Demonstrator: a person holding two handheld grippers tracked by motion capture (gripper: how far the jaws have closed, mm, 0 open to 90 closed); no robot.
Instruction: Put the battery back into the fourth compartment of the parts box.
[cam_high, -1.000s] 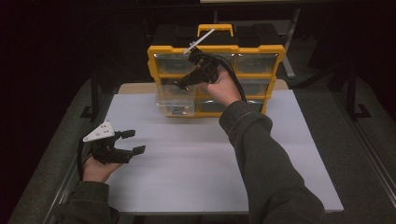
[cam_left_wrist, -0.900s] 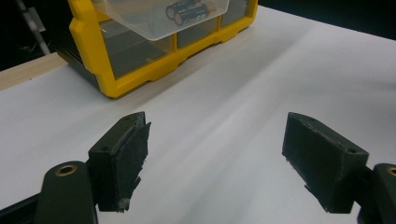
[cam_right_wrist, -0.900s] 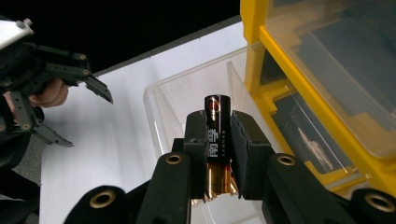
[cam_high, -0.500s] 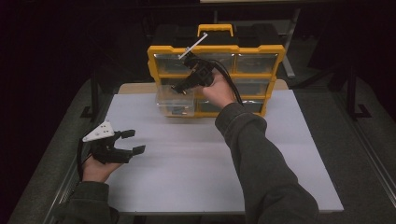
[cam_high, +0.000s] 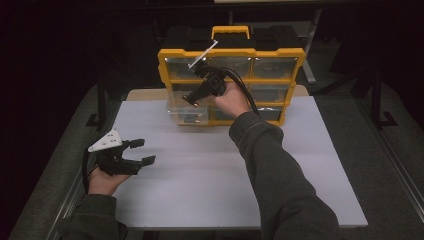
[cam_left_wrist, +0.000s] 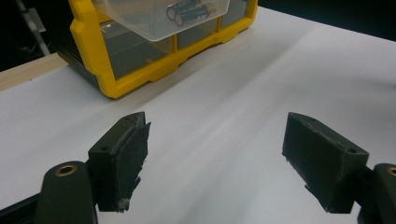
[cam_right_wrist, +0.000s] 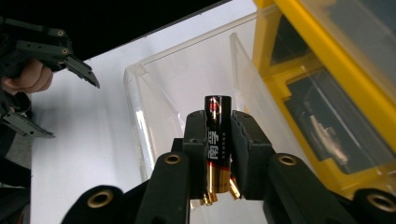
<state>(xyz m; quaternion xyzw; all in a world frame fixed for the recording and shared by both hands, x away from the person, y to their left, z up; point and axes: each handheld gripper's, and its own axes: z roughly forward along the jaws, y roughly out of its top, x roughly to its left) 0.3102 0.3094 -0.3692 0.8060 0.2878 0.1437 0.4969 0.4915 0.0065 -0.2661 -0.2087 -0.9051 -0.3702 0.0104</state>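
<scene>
My right tongs (cam_high: 196, 98) are raised well ahead of me on an outstretched, sleeved arm, jaws pinched together and tipped down toward my left. My left tongs (cam_high: 140, 152) sit low and near my body, far back from the right pair, cradled in my upturned hand (cam_high: 102, 180), jaws spread wide and pointing to my right.

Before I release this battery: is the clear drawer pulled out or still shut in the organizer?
Pulled out. The clear drawer juts past the yellow organizer, open top below the battery in the right gripper.
</scene>
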